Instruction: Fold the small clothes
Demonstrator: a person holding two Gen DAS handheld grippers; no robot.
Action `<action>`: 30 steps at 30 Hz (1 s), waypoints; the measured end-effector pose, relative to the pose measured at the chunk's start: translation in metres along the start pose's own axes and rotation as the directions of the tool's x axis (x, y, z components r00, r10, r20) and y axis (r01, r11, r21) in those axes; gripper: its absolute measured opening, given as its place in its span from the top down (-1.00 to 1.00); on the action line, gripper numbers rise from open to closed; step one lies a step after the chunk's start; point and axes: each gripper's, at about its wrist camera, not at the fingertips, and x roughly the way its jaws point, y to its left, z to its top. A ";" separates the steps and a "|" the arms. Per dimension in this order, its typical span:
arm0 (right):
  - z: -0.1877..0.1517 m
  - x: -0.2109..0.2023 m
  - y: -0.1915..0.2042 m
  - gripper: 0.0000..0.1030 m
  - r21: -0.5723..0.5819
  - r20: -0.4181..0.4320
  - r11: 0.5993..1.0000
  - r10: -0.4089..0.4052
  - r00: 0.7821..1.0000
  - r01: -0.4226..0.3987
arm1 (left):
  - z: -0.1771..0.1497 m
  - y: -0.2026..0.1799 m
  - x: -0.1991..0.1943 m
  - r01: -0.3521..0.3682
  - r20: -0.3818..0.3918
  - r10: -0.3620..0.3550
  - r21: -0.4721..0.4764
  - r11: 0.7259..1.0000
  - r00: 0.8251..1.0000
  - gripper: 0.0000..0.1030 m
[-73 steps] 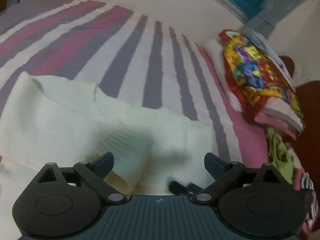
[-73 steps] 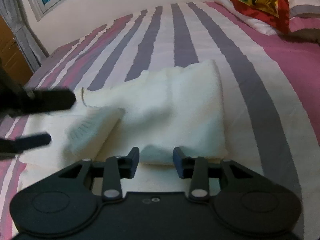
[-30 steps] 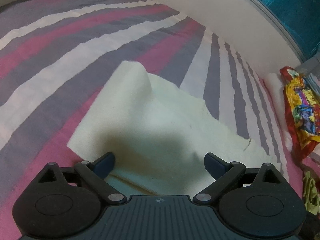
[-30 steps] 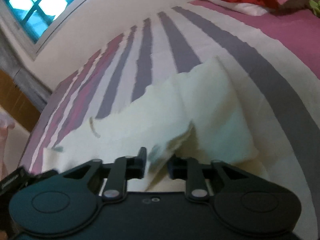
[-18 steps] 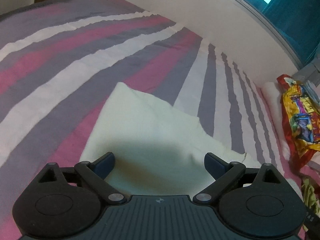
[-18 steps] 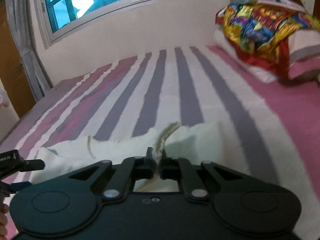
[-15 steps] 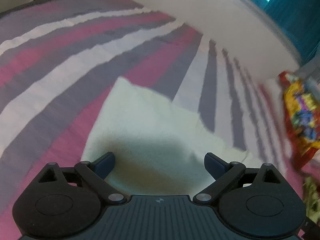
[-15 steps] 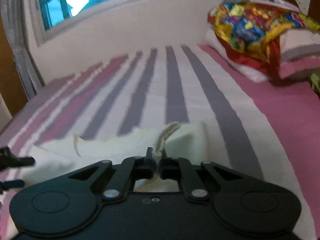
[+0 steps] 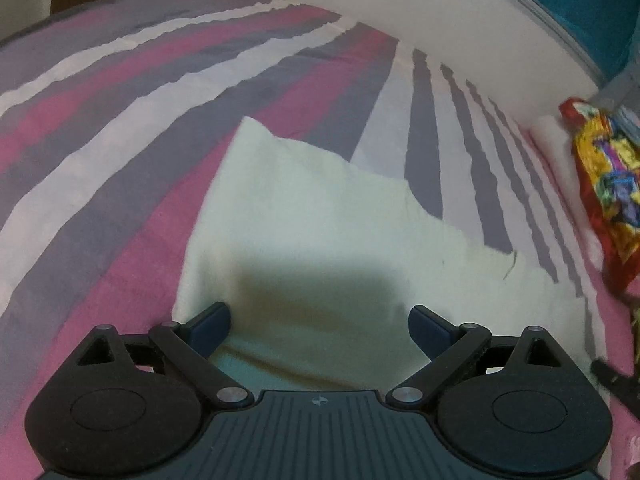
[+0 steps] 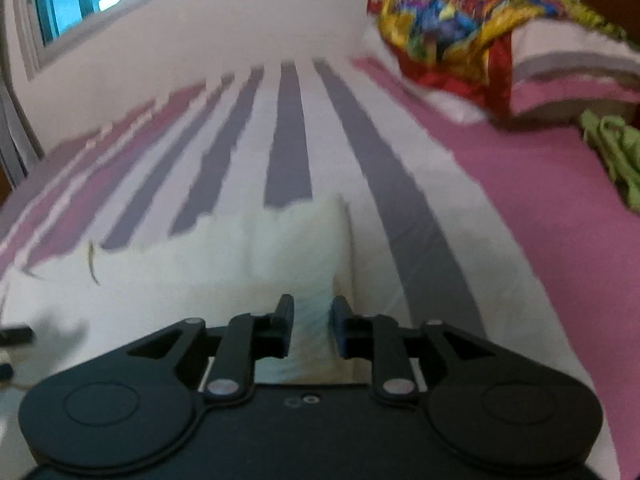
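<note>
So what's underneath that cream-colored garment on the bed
The cream garment lies flat on the striped bedsheet, whose pink, purple and white bands run out from its edges. Folded layers cover whatever is directly beneath, so nothing else can be confirmed there.

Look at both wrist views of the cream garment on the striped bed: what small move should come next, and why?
Probably close the left gripper on the near edge of the cream garment. Its jaws stand wide apart over that edge, holding nothing, while the right gripper, jaws parted, has cloth between its fingers. The garment lies flat on the striped bed, ready for another fold.
</note>
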 end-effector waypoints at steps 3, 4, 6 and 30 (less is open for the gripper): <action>0.000 -0.007 0.010 0.58 -0.045 0.023 0.999 0.022 0.999 -0.021 | -0.003 -0.002 -0.003 -0.011 -0.016 0.011 0.004 1.000 1.000 -0.86; -0.002 -0.002 0.014 0.59 -0.071 -0.019 0.997 0.035 0.999 -0.036 | -0.005 -0.004 -0.002 -0.027 -0.027 0.027 0.021 0.999 0.999 -0.86; -0.007 0.015 0.016 0.67 -0.088 -0.122 0.996 0.025 0.992 -0.035 | -0.007 -0.010 0.002 -0.063 -0.058 0.067 0.071 0.996 0.996 -0.86; -0.052 -0.092 0.017 0.56 -0.053 -0.183 0.986 0.146 0.972 -0.158 | -0.071 -0.012 -0.081 -0.068 -0.100 0.085 0.155 0.985 0.991 -0.86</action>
